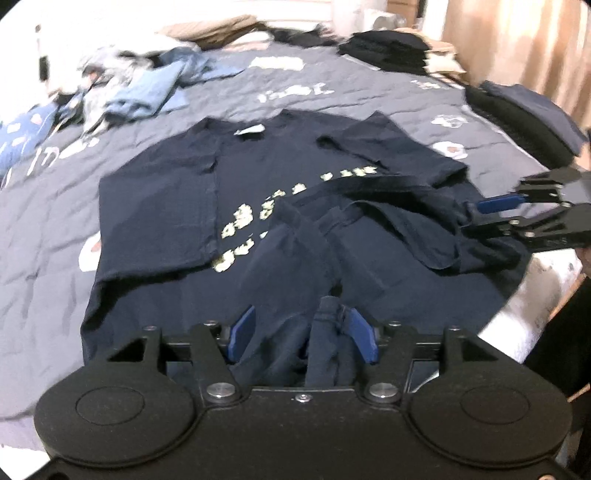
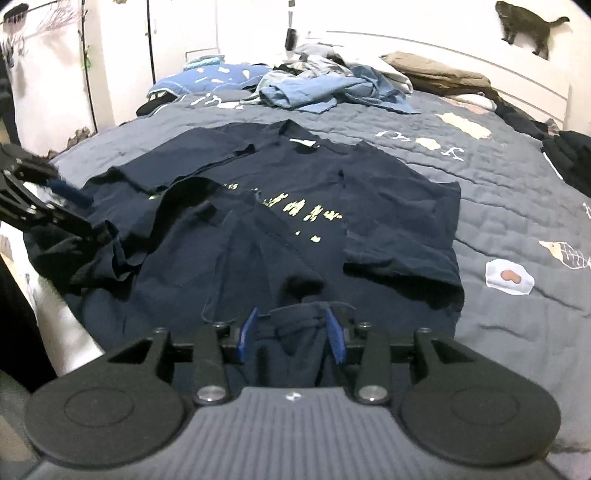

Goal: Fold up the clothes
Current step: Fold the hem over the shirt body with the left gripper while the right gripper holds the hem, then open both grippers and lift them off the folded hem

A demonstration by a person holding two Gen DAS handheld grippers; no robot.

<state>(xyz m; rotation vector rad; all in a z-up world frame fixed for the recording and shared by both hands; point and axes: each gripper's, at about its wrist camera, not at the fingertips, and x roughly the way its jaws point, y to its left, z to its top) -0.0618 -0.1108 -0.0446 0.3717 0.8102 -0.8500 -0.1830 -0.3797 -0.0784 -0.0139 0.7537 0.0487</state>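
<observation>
A navy T-shirt (image 1: 166,192) (image 2: 388,206) with pale yellow print lies spread on the grey quilt (image 1: 332,88) (image 2: 517,192), collar at the far side. Both sleeves are folded in, and its near hem is rumpled up over the print. My left gripper (image 1: 303,332) stands open at the near hem; a bunched fold leans on the right blue pad (image 1: 364,336) and stays off the left one. My right gripper (image 2: 291,332) is open too, with slack hem cloth lying between its pads. Each gripper also shows at the other view's edge: the right gripper (image 1: 491,218), the left gripper (image 2: 55,206).
A heap of light-blue clothes (image 1: 147,88) (image 2: 314,88) lies at the far side of the bed. Stacks of folded dark clothes (image 1: 388,51) (image 1: 524,114) (image 2: 569,158) sit along one side. A cat (image 2: 528,26) stands on the white headboard ledge. The bed's edge runs beside the grippers.
</observation>
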